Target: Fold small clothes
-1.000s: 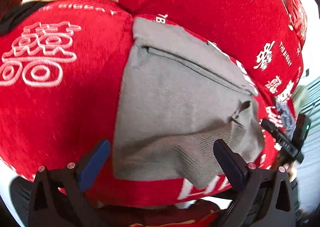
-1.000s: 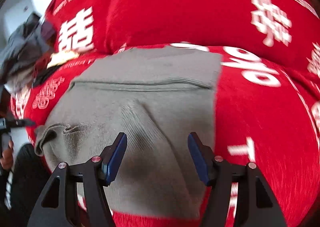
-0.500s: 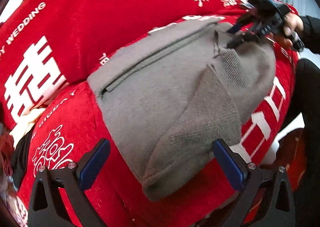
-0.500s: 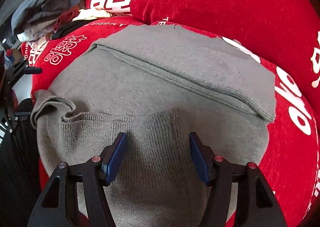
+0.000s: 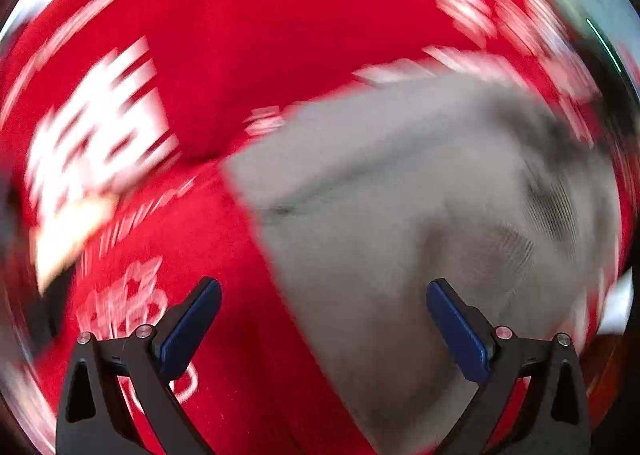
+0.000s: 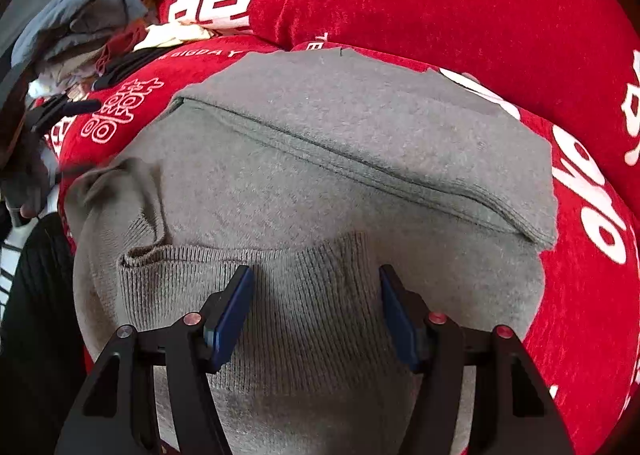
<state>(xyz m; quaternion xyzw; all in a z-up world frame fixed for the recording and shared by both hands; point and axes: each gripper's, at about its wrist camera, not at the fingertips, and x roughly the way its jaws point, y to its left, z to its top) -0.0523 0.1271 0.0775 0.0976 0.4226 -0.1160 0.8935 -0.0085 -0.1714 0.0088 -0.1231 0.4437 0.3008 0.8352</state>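
While the left-wrist view is badly smeared by motion blur, the right-wrist view is sharp and shows a grey knit garment point(image 6: 320, 183) lying folded on a red cover with white printed characters point(image 6: 460, 7), filling the centre and lower part of the frame. A folded-over layer runs as a band from the upper middle to the right edge of the garment, and a ribbed hem point(image 6: 280, 287) crosses the lower centre (its left end curls up into a small loop). The right gripper point(image 6: 316, 307) stands at the bottom of its frame with its blue-padded jaws spread, the ribbed hem showing between them; the pads press on nothing that can be seen. At the upper left, a heap of grey and mixed clothes point(image 6: 88, 11) sits at the edge of the red cover.

In the left-wrist view the grey knit garment point(image 5: 420, 215) takes up the centre right, the red cover point(image 5: 260, 35) the top and left. The left gripper point(image 5: 324, 319) has its jaws spread wide, straddling the garment's left edge and pinching nothing.
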